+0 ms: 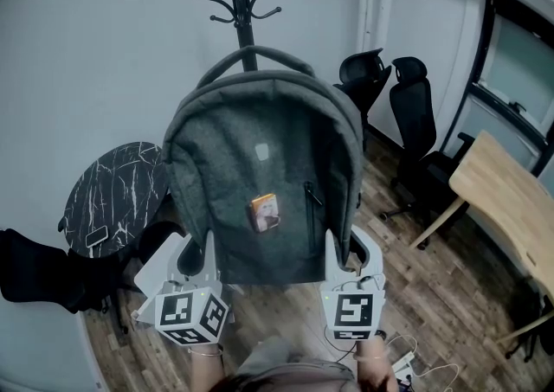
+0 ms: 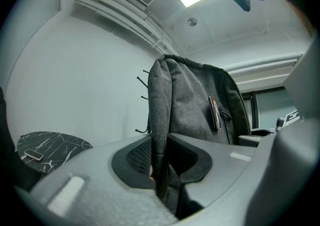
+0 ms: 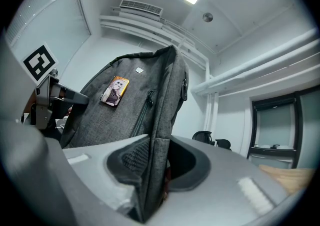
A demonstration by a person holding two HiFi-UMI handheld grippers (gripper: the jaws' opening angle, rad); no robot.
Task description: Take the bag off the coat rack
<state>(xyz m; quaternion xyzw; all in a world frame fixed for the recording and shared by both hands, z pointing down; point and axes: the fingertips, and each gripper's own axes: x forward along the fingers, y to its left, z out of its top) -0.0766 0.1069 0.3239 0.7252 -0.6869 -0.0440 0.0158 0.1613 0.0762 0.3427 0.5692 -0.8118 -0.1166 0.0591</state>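
On the far left stands a small round table (image 1: 117, 187) with a black top and white lines like marble. A little flat thing lies on it (too small to tell what it is).

Next comes the left gripper (image 2: 160, 160). Its jaws are clamped on the left bottom edge of the bag (image 1: 260, 148). The grey cloth sits squeezed between the two dark pads.

The bag is a grey backpack. It is held up in the air in the middle, upright, with its front facing the person. A small picture tag (image 1: 265, 212) is stuck on the front, next to a zipper. The top handle makes a loop at the top of the bag.

Right behind the bag stands the black coat rack (image 1: 244, 1). Its top hooks are bare and higher than the bag. I cannot tell if the handle touches the pole.

The right gripper (image 3: 152, 162) has its jaws pressed on the right bottom edge of the bag.

Farther right are two black office chairs (image 1: 411, 113), and then a light wooden table (image 1: 502, 196).
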